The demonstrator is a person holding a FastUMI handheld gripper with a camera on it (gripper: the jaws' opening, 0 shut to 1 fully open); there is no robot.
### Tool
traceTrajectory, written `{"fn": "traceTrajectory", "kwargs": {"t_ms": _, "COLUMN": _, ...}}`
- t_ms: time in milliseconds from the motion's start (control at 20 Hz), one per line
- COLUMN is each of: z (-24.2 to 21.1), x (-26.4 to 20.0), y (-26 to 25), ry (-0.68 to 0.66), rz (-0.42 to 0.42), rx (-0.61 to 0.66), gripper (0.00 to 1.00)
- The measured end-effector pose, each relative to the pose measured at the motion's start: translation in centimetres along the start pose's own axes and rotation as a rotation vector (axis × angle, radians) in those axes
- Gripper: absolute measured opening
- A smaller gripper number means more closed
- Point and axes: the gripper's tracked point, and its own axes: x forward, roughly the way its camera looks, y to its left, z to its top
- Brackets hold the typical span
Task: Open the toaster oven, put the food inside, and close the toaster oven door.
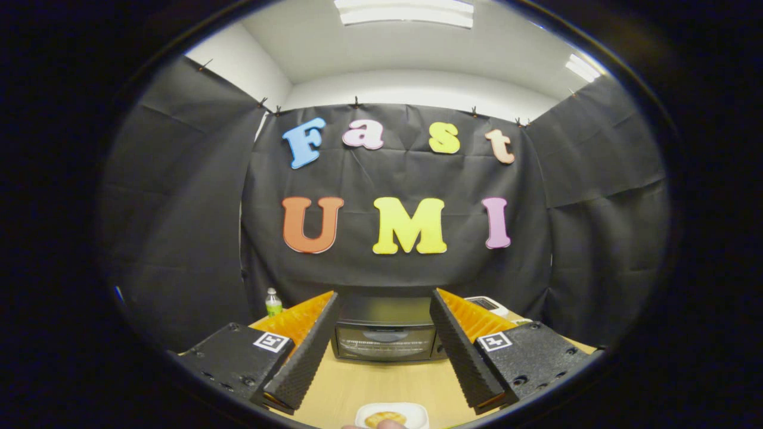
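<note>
A black toaster oven (pixel 384 333) stands on the wooden table (pixel 381 381) against the booth's back wall, its glass door shut. It lies beyond my fingers, seen in the gap between them. My gripper (pixel 384 304) is open, held above the table with nothing between its fingers. Below the fingers, on the near part of the table, sits a small white plate (pixel 417 411) with a golden piece of food (pixel 384 418) on it. A fingertip of a person's hand (pixel 390 425) touches the plate's near edge.
A small bottle with a green label (pixel 273 302) stands at the table's back left, beside the oven. A white device (pixel 486 305) rests at the back right. Bare wood lies between the plate and the oven.
</note>
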Motion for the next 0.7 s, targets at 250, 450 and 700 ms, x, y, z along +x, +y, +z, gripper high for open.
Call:
{"fn": "traceTrajectory", "kwargs": {"t_ms": 250, "z": -1.5, "x": 3.2, "y": -0.7, "ry": -0.01, "rz": 0.032, "rx": 0.032, "gripper": 0.99}}
{"fn": "traceTrajectory", "kwargs": {"t_ms": 450, "z": -2.8, "x": 7.5, "y": -1.7, "ry": 0.023, "rz": 0.025, "rx": 0.037, "gripper": 0.99}}
{"fn": "traceTrajectory", "kwargs": {"t_ms": 700, "z": -7.8, "x": 13.6, "y": -1.6, "ry": 0.111, "rz": 0.075, "rx": 0.1, "gripper": 0.99}}
